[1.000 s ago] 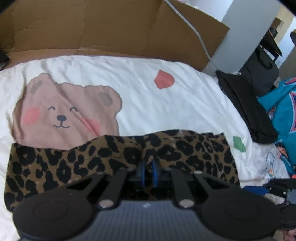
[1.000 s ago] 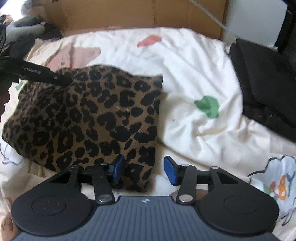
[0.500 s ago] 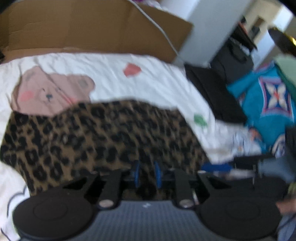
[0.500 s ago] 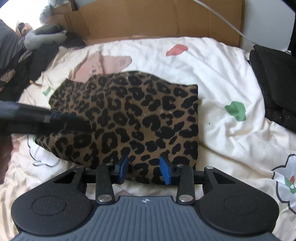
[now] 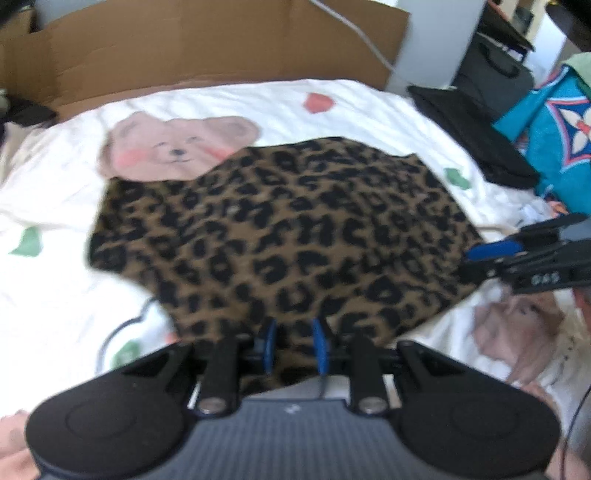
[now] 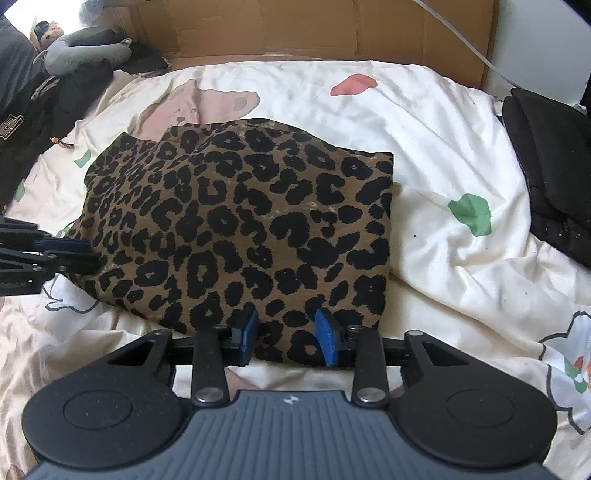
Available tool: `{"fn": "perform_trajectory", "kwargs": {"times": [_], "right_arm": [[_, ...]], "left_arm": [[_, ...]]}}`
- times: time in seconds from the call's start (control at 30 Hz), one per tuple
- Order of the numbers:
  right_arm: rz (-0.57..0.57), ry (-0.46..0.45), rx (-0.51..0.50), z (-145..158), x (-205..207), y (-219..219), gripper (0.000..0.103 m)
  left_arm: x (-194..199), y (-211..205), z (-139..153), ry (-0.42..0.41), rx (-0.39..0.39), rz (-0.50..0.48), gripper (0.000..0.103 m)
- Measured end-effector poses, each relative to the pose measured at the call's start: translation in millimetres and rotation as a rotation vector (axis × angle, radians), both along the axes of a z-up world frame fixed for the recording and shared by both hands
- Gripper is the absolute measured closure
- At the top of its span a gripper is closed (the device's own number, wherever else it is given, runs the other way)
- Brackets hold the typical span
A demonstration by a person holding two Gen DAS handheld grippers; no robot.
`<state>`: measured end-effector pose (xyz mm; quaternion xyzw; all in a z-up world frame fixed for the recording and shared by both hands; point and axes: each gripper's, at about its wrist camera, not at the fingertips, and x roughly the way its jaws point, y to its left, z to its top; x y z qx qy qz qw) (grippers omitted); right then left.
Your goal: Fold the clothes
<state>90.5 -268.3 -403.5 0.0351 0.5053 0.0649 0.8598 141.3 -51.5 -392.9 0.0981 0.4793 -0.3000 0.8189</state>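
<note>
A leopard-print garment [image 5: 288, 236] [image 6: 243, 221] lies folded flat on the white bear-print bedsheet [image 5: 369, 110] [image 6: 424, 122]. My left gripper [image 5: 293, 347] sits at the garment's left edge, also seen as the left gripper [image 6: 83, 254] in the right wrist view. Its blue pads [image 5: 266, 345] stand slightly apart with the fabric edge between them and no visible pinch. My right gripper [image 6: 287, 336] is at the near edge, and the right gripper [image 5: 476, 258] shows in the left wrist view too. Its jaws are closing with flat fabric between the pads [image 6: 327, 341], which are not pressing.
Brown cardboard [image 6: 314, 29] stands along the bed's far side. Folded black clothes [image 6: 554, 166] [image 5: 476, 136] lie to the right, with a teal cloth [image 5: 554, 147] beyond them. Dark clothes and a grey plush [image 6: 74, 48] crowd the far left corner.
My left gripper has drawn back across the garment from its far part to the left edge, and its pads have parted a little. The right jaws have narrowed over the near edge.
</note>
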Motion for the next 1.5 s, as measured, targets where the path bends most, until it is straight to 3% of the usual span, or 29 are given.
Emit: {"fn": "perform_trajectory", "kwargs": {"times": [0.2, 0.3, 0.47, 0.67, 0.83, 0.93, 0.97, 1.0, 1.07, 1.23, 1.3, 1.43, 1.5], "right_arm": [[-0.013, 0.027, 0.002, 14, -7, -10, 0.063], [-0.065, 0.041, 0.039, 19, -13, -22, 0.062], [-0.165, 0.055, 0.173, 16, -24, -43, 0.061], [-0.276, 0.113, 0.340, -7, -28, -61, 0.060], [-0.380, 0.137, 0.508, -23, -25, -77, 0.060], [-0.465, 0.167, 0.627, -39, -24, -86, 0.062], [-0.485, 0.172, 0.651, -42, -24, -89, 0.065], [-0.505, 0.176, 0.674, -45, -25, -92, 0.078], [-0.534, 0.178, 0.716, -49, -27, -97, 0.087], [-0.553, 0.159, 0.774, -47, -34, -102, 0.090], [-0.565, 0.166, 0.791, -52, -34, -103, 0.086], [-0.592, 0.166, 0.858, -61, -35, -104, 0.054], [-0.604, 0.158, 0.893, -66, -34, -105, 0.052]], "left_arm": [[4, 24, 5, 0.031, 0.051, 0.096, 0.065], [5, 36, 13, 0.036, 0.040, 0.148, 0.065], [7, 47, 20, 0.067, -0.047, 0.218, 0.058], [6, 47, -2, 0.172, -0.110, 0.252, 0.056], [6, 45, -15, 0.190, -0.123, 0.250, 0.053], [6, 47, -17, 0.198, -0.142, 0.253, 0.061], [6, 49, -17, 0.201, -0.145, 0.260, 0.070], [7, 52, -17, 0.205, -0.146, 0.270, 0.082], [9, 58, -16, 0.215, -0.157, 0.291, 0.091], [13, 71, -14, 0.240, -0.234, 0.320, 0.091], [15, 75, -15, 0.253, -0.260, 0.337, 0.085], [19, 82, -25, 0.307, -0.352, 0.381, 0.069], [20, 82, -31, 0.319, -0.383, 0.392, 0.068]]}}
